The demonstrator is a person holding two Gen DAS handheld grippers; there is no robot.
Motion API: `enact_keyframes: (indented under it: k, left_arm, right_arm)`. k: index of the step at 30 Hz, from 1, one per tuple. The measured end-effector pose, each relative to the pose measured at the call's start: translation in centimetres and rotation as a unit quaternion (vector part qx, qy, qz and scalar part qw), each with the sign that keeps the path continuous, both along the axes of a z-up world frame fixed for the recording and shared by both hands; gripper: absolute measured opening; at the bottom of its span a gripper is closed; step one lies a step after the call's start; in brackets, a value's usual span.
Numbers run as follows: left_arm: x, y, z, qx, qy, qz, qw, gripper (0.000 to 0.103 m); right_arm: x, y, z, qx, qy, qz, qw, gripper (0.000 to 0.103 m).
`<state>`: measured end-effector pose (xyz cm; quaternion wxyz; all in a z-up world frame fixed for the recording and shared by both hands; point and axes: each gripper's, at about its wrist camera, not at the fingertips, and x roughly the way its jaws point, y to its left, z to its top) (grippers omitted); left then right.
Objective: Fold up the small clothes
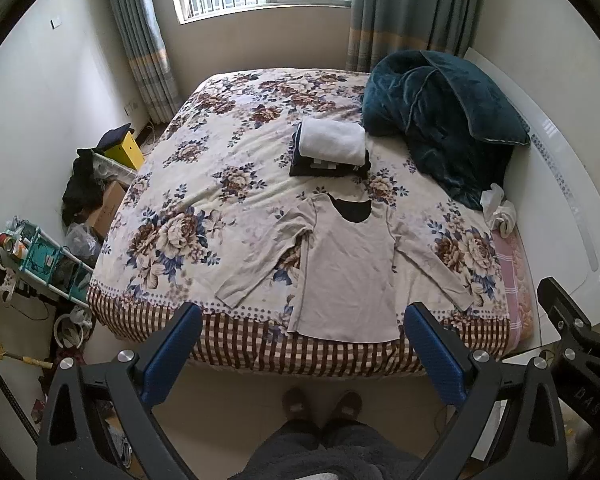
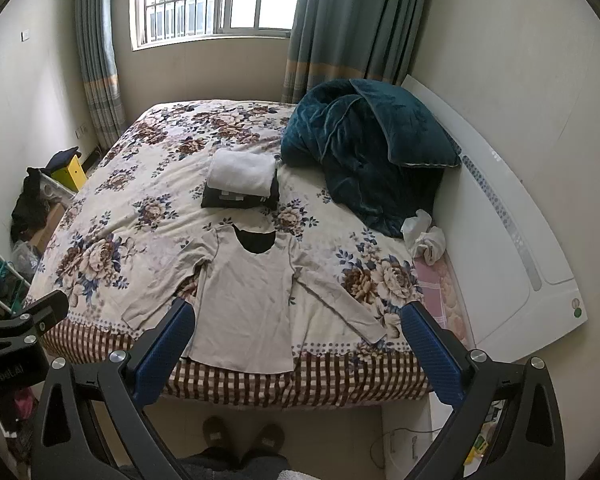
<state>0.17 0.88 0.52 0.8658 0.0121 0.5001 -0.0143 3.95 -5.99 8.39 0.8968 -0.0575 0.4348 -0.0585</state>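
Note:
A beige long-sleeved shirt [image 1: 346, 268] lies flat, front up, at the near edge of the floral bed [image 1: 204, 184], sleeves spread out to both sides; it also shows in the right wrist view [image 2: 246, 300]. Behind it is a stack of folded clothes, a white piece [image 1: 332, 142] on a dark one [image 1: 328, 168], also in the right wrist view [image 2: 240, 178]. My left gripper [image 1: 302, 318] is open and empty, held above the bed's near edge. My right gripper [image 2: 298, 318] is open and empty, likewise short of the shirt.
A teal blanket [image 1: 444, 120] is heaped at the back right of the bed, with a white crumpled cloth [image 1: 500, 212] beside it. A white headboard [image 2: 512, 240] runs along the right. Boxes and a shelf rack [image 1: 48, 264] crowd the floor on the left. The person's slippers [image 1: 320, 404] are below.

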Motion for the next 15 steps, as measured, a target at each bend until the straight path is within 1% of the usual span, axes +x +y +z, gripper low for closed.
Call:
enact_keyframes:
  k: [12, 15]
  left_arm:
    - [0.36, -0.42, 0.24, -0.001, -0.001, 0.0, 1.0, 0.103]
    - [0.66, -0.65, 0.64, 0.0, -0.002, 0.001, 1.0, 0.103]
  right_arm:
    - [-0.04, 0.01, 0.24, 0.001, -0.003, 0.001, 1.0, 0.103]
    - [0.49, 0.2, 0.94, 0.002, -0.004, 0.002, 1.0, 0.103]
